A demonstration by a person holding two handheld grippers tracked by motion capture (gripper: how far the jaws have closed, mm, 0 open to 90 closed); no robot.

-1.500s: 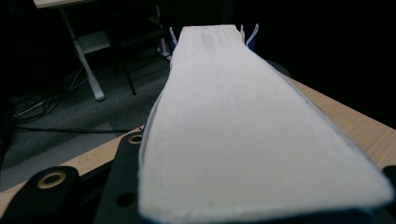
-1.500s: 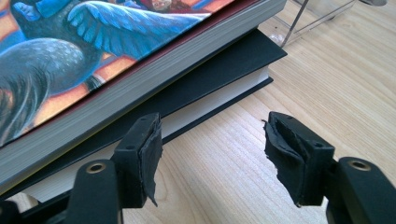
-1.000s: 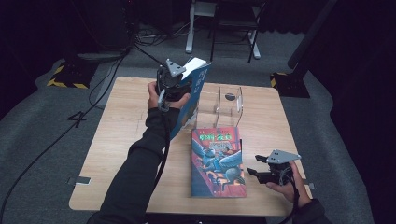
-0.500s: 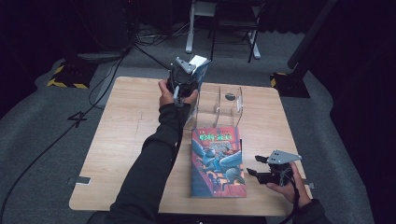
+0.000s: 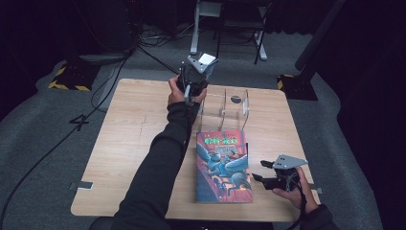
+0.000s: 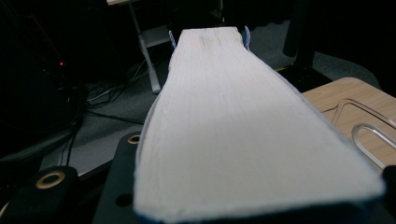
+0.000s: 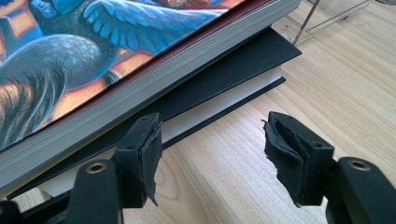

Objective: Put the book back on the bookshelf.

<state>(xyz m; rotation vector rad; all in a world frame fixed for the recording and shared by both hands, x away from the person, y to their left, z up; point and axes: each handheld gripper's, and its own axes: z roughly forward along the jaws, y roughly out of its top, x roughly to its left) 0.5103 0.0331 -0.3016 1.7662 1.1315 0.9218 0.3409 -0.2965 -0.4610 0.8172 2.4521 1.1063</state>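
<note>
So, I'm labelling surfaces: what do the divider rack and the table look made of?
The divider rack looks like clear, glossy acrylic or similar plastic: the table shows through its upright panels. The table looks like pale, matt wood or wood veneer, with visible grain lines.

Our left gripper (image 5: 203,64) is stretched way out far, clamped tight; right gripper (image 5: 262,171) sits near-right, jaws apart.

High view: fixed above the near side, looking forward and down over the whole table (image 5: 134,143).
Left gripper view: very close, along a held book (image 6: 243,126), facing the far floor.
Right gripper view: low, near the tabletop, sharing the stacked books (image 7: 140,88) with the high view.
</note>
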